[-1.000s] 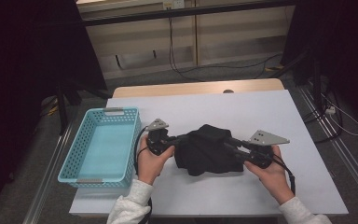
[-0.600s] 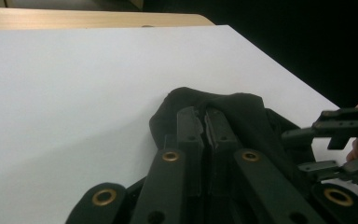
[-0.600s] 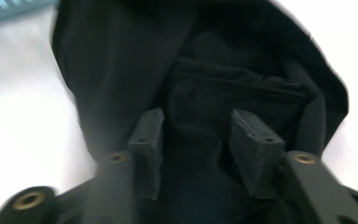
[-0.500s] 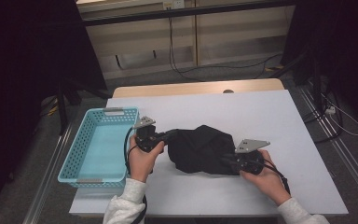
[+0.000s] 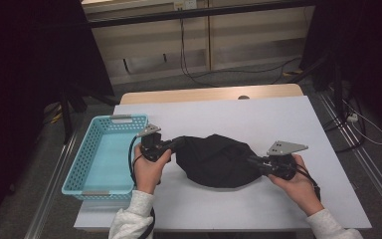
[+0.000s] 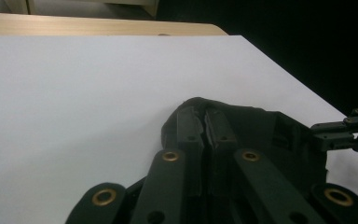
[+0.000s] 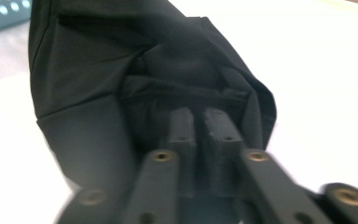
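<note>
Sitting mid-table on the white tabletop (image 5: 229, 119) is a crumpled black fabric garment (image 5: 214, 160), stretched between both tools. Left gripper (image 5: 175, 143) has its jaws pinched tight on the cloth's left end. Right gripper (image 5: 252, 162) grips the right end, jaws nearly together with fabric between them, and they've just been opening a touch. Light blue perforated plastic basket (image 5: 87, 149) sits left of it all.

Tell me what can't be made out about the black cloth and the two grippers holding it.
- Black cloth: what garment it is; bunched up in the high view.
- Left gripper: the pinched edge is hidden between its closed jaws in the left gripper view.
- Right gripper: motion blur; whether its pads press the fabric is unclear.
- Blue basket: near wall hides part of its floor.
</note>
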A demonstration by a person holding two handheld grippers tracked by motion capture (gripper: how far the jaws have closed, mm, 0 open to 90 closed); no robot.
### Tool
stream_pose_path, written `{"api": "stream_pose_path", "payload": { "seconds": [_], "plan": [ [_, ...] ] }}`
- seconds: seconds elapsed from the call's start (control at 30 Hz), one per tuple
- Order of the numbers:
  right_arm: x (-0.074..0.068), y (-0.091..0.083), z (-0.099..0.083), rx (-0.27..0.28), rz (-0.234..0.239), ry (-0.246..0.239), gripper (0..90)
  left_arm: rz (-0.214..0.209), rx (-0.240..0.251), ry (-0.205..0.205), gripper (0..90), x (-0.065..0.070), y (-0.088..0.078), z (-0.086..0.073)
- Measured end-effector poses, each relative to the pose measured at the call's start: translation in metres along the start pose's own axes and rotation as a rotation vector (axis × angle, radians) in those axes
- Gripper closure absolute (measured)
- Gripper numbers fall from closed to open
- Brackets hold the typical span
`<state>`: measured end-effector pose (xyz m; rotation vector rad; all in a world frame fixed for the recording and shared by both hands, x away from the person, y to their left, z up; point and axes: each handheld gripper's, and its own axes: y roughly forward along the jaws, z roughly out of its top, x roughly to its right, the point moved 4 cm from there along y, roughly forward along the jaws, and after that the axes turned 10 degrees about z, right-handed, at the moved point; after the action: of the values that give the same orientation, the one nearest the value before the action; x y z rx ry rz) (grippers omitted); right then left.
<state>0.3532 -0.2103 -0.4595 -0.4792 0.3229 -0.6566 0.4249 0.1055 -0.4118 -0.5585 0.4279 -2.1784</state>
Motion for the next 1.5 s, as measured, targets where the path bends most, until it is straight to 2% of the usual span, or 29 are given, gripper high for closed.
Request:
{"api": "stream_pose_path", "payload": {
  "seconds": [0.03,0.07,0.13,0.23,0.4,0.5,0.53,0.57,0.6,0.63,0.73,0.8,0.83,0.93,1.07,1.13,1.27,1.37,1.43,1.5],
  "plan": [
    [-0.001,0.001,0.0,-0.005,-0.006,-0.005,74.6,-0.004,-0.008,0.005,86.3,0.001,0.001,-0.001],
    [-0.005,0.002,0.002,0.0,0.007,-0.016,74.5,-0.004,-0.007,0.005,86.3,0.001,0.002,-0.002],
    [-0.011,0.004,0.005,0.014,0.035,-0.019,68.0,0.003,-0.013,0.007,86.2,0.002,0.004,-0.003],
    [-0.022,0.009,0.008,0.006,0.085,-0.042,63.7,0.023,-0.023,0.012,86.1,0.0,0.007,-0.006],
    [-0.04,0.022,0.007,-0.025,0.162,-0.078,61.8,0.029,-0.035,0.007,85.9,-0.001,0.011,-0.01],
    [-0.041,0.028,0.003,-0.072,0.153,-0.079,61.8,0.037,-0.043,-0.005,85.5,-0.004,0.013,-0.013],
    [-0.04,0.029,0.001,-0.082,0.158,-0.074,66.7,0.045,-0.043,-0.011,85.1,-0.005,0.014,-0.014],
    [-0.04,0.029,0.0,-0.086,0.173,-0.071,75.5,0.054,-0.043,-0.009,84.3,-0.007,0.016,-0.015],
    [-0.041,0.028,-0.001,-0.09,0.206,-0.066,85.3,0.054,-0.039,-0.013,81.8,-0.007,0.017,-0.016],
    [-0.041,0.027,0.0,-0.081,0.218,-0.06,89.8,0.058,-0.04,-0.013,78.1,-0.008,0.018,-0.016],
    [-0.044,0.025,0.001,-0.084,0.244,-0.062,90.0,0.083,-0.028,-0.006,66.3,-0.009,0.019,-0.016],
    [-0.044,0.025,0.0,-0.087,0.255,-0.057,90.0,0.078,-0.029,-0.003,54.6,-0.008,0.019,-0.015],
    [-0.043,0.024,0.0,-0.085,0.254,-0.054,90.0,0.074,-0.026,-0.007,50.7,-0.007,0.019,-0.014],
    [-0.043,0.023,0.0,-0.075,0.249,-0.06,90.0,0.061,-0.048,0.02,42.7,0.0,0.018,-0.014],
    [-0.044,0.024,0.001,-0.064,0.24,-0.064,90.0,0.007,-0.07,0.035,35.3,0.014,0.021,-0.016],
    [-0.043,0.026,0.003,-0.059,0.229,-0.067,90.0,-0.022,-0.083,0.057,35.0,0.022,0.022,-0.018],
    [-0.039,0.029,0.009,-0.029,0.179,-0.081,90.0,-0.062,-0.094,0.114,34.4,0.039,0.023,-0.023],
    [-0.035,0.033,0.017,0.017,0.166,-0.06,90.0,-0.109,-0.106,0.153,34.6,0.054,0.024,-0.028],
    [-0.033,0.036,0.02,0.028,0.152,-0.056,90.0,-0.135,-0.112,0.164,35.7,0.06,0.024,-0.03],
    [-0.033,0.037,0.022,0.044,0.142,-0.052,90.0,-0.14,-0.121,0.168,39.4,0.065,0.025,-0.033]
  ]
}}
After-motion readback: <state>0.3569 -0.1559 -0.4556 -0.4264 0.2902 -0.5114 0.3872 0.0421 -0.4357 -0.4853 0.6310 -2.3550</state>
